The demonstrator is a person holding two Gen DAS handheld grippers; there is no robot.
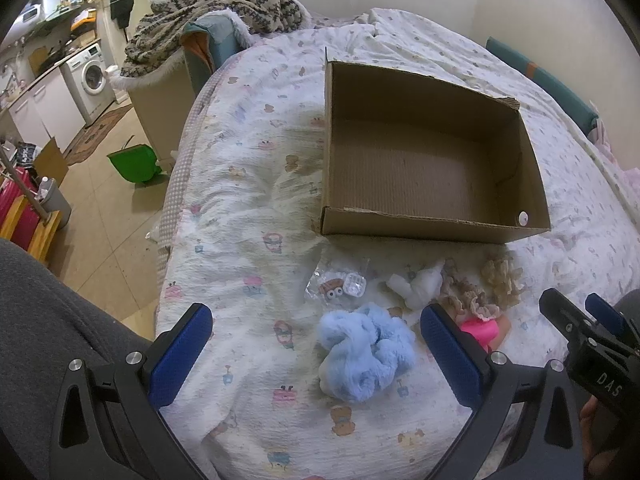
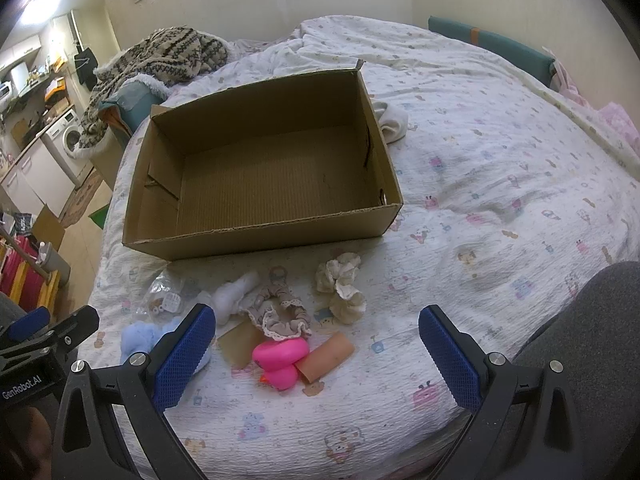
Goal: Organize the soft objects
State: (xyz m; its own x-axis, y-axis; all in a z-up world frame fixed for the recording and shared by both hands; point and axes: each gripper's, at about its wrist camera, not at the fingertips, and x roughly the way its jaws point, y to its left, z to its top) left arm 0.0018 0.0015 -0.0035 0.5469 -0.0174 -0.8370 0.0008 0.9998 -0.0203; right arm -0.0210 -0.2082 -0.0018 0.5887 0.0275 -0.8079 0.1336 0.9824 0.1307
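Note:
An empty cardboard box stands on the bed. In front of it lie a fluffy blue scrunchie, a white soft piece, a brown lace scrunchie, a cream scrunchie, a pink rubber duck, a tan tube and a clear packet. My left gripper is open above the blue scrunchie. My right gripper is open above the duck and tube. Both are empty.
The patterned bed quilt spreads around the box. A white cloth lies behind the box's right side. A knitted blanket drapes over a bin at the left. A green dustpan sits on the floor.

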